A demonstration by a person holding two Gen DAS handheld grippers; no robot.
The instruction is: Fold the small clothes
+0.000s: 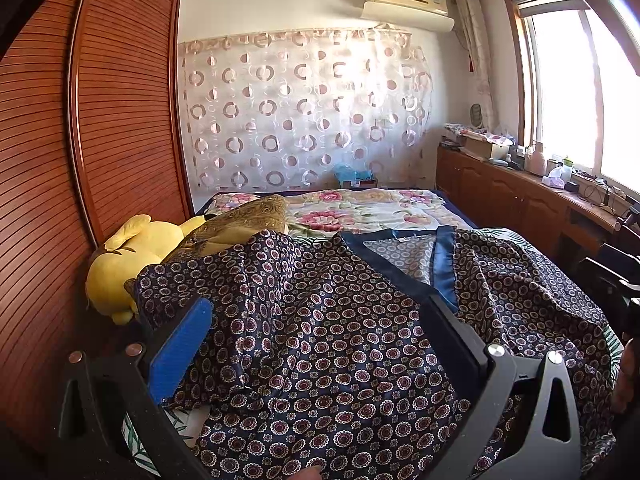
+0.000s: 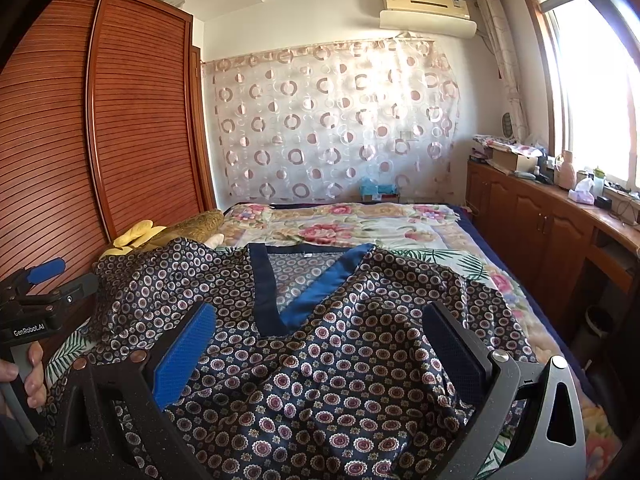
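Note:
A dark navy top with a small round floral print and a blue V-neck band (image 2: pixel 320 360) lies spread and rumpled on the bed, neckline facing away; it also shows in the left wrist view (image 1: pixel 340 340). My left gripper (image 1: pixel 320 320) is open, its blue-padded fingers (image 1: pixel 180 348) wide apart just above the cloth's left part. My right gripper (image 2: pixel 320 320) is open over the middle of the top, below the V-neck, fingers (image 2: pixel 184 356) wide apart. The left gripper shows at the left edge of the right wrist view (image 2: pixel 40 280), held by a hand.
The bed carries a floral quilt (image 2: pixel 360 224) beyond the top. A yellow plush toy (image 1: pixel 128 260) and a brown cushion (image 1: pixel 240 220) lie at the left by the slatted wooden wardrobe (image 1: pixel 80 160). A low wooden cabinet (image 2: pixel 540 232) with clutter runs along the right under the window.

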